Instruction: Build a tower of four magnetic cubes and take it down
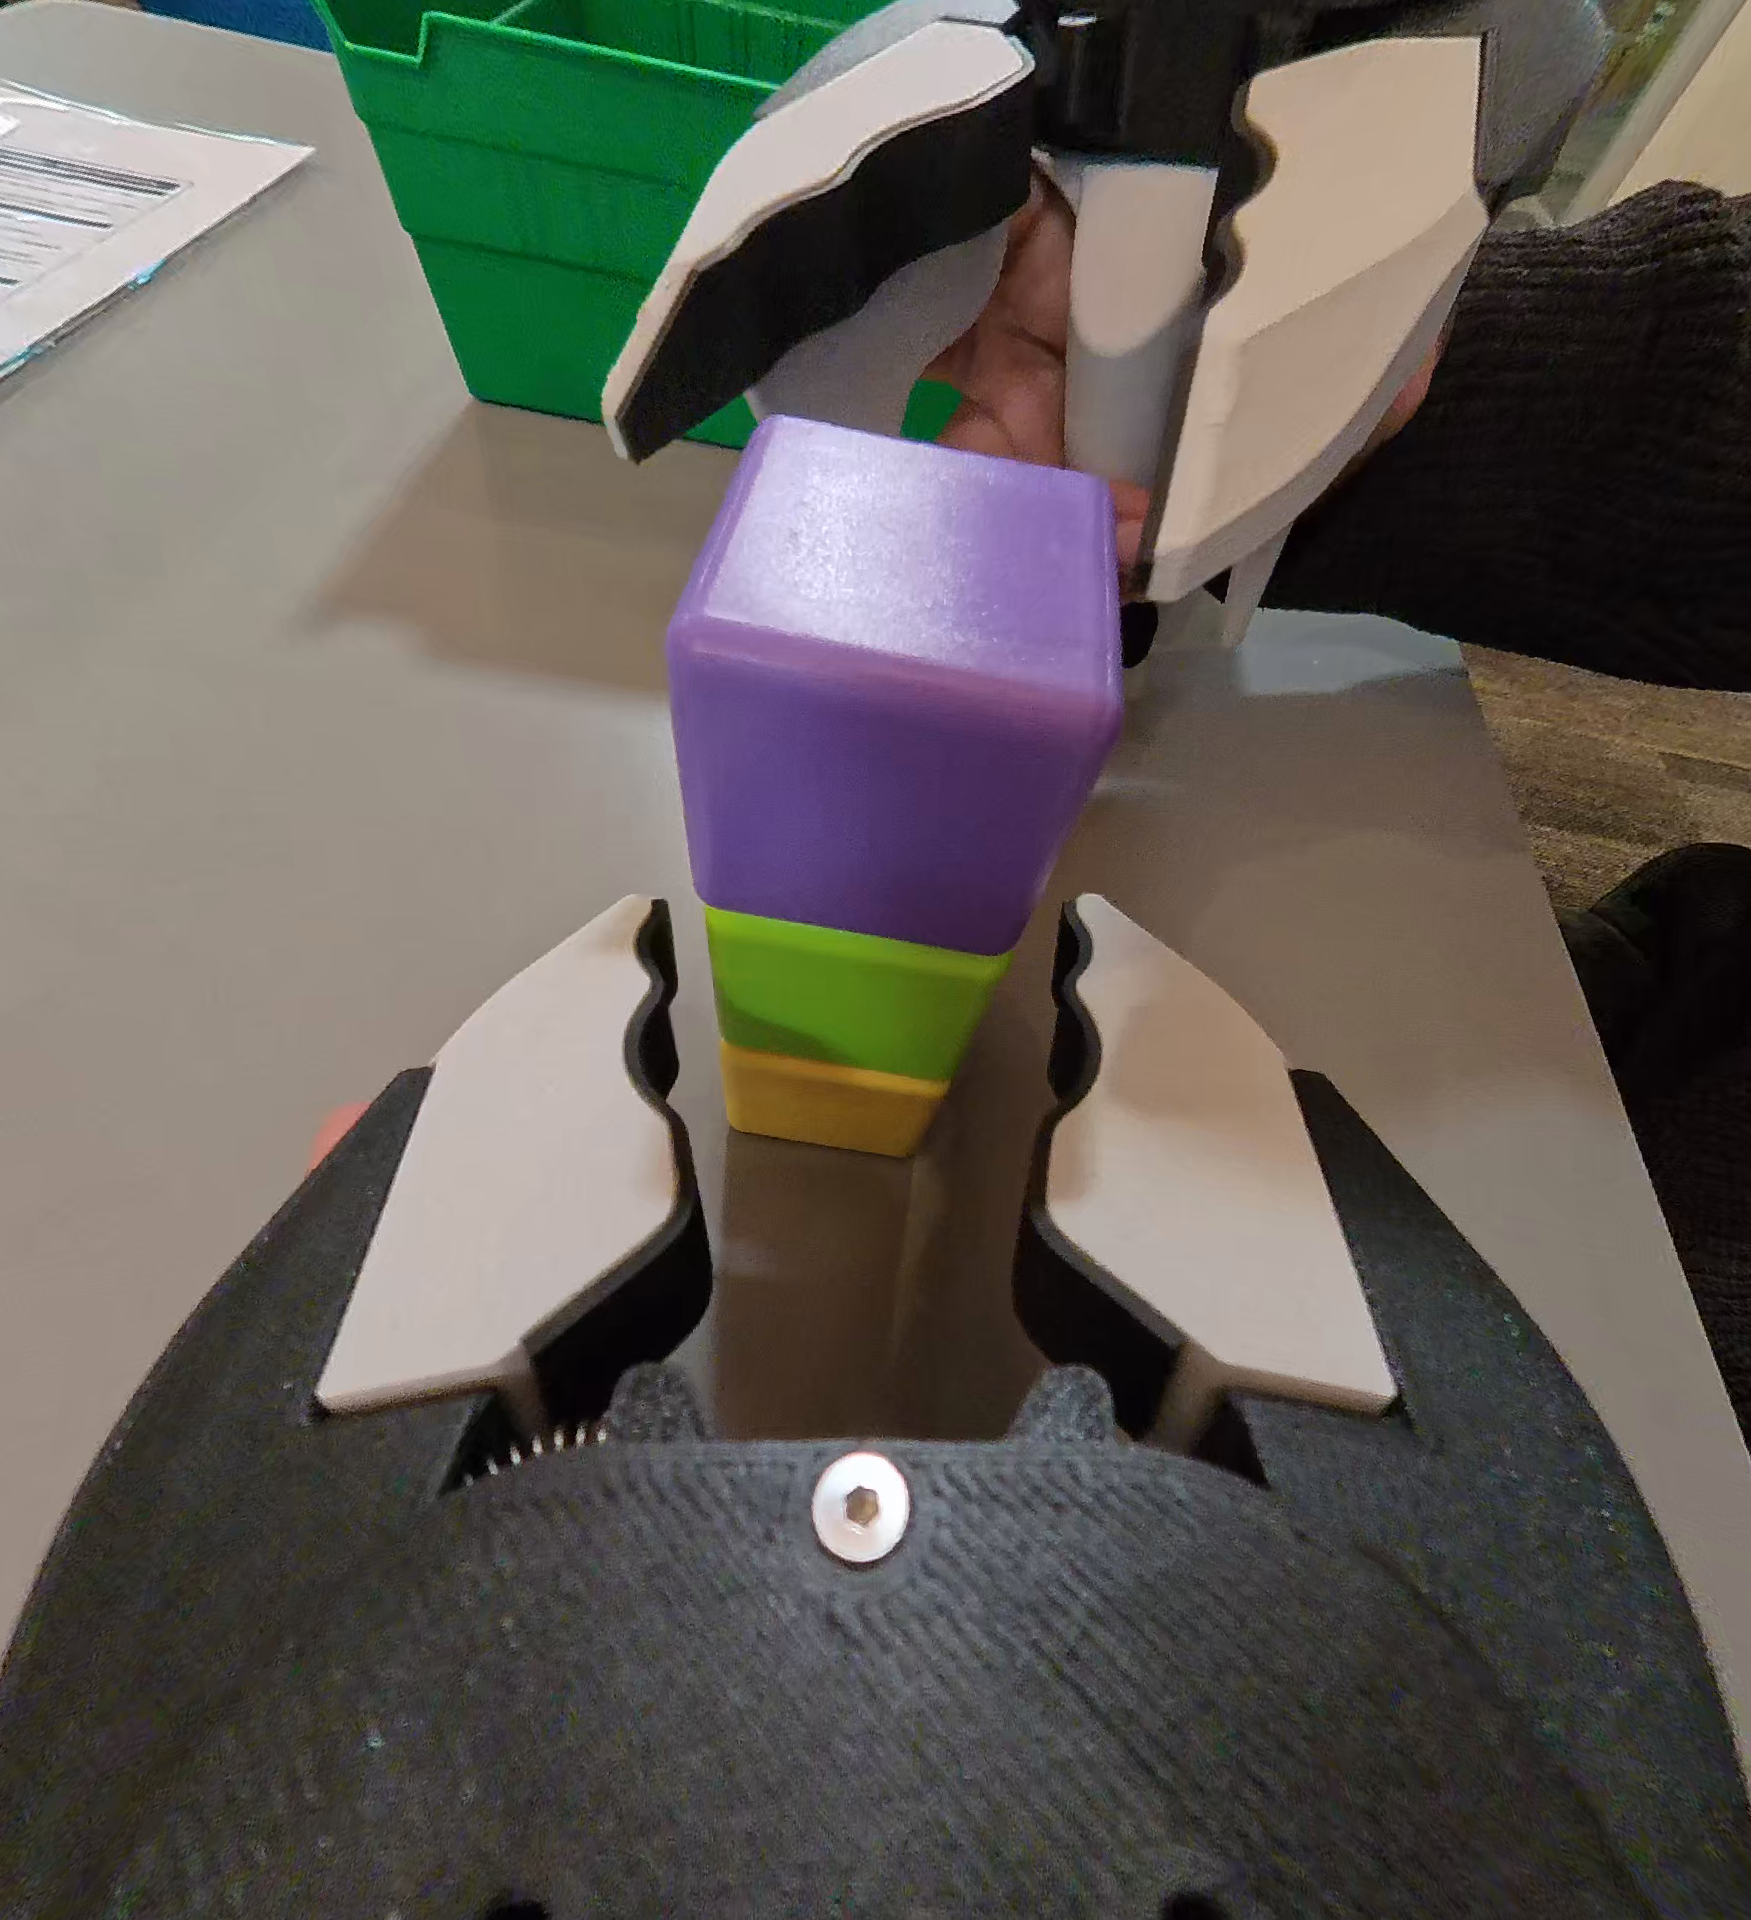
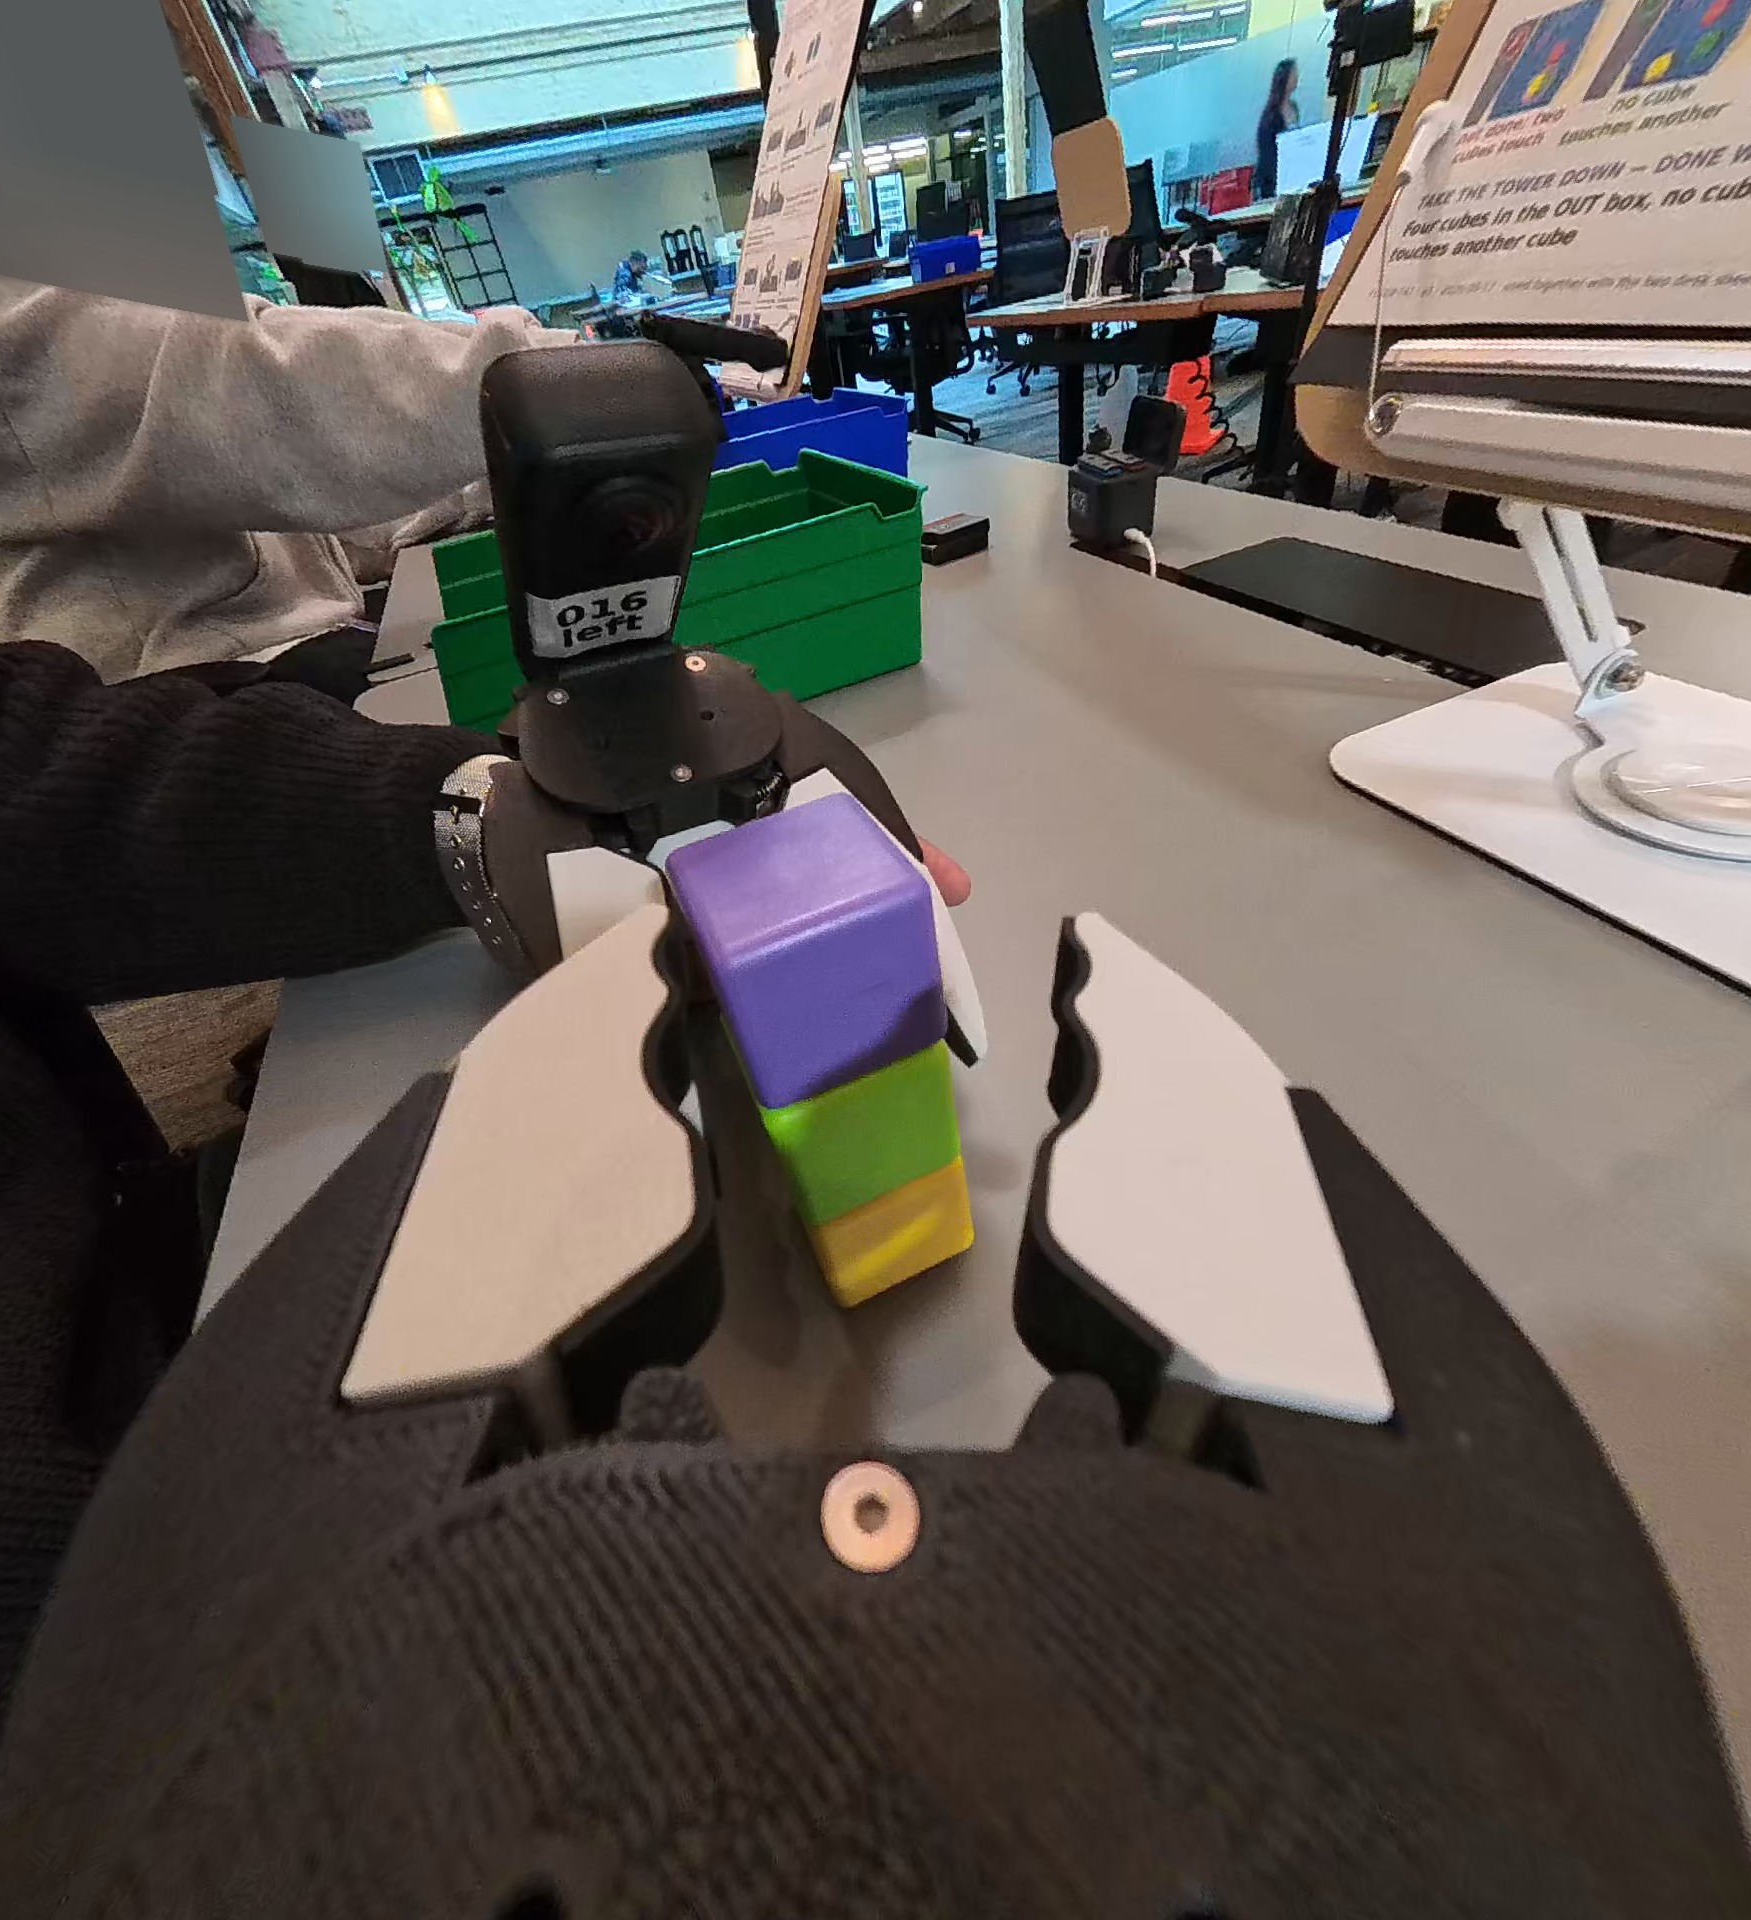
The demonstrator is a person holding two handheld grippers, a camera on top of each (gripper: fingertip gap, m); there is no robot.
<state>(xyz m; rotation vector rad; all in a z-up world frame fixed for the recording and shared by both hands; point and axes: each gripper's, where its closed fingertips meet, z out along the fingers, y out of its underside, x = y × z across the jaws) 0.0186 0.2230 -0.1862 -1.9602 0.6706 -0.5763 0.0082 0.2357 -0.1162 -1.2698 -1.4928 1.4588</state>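
Purple cube [image 1: 892,717] tops stack | left gripper [image 1: 855,914] fingers flank it, seemingly apart

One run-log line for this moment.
stack: purple on green on yellow, on table | left claw: open, flanking stack | right claw: open, facing stack | green bin behind

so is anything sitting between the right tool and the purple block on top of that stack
Nothing visible. The right tool is open and faces the purple block with bare table between. The block tops a green block and a yellow block. The open left tool is on the far side.
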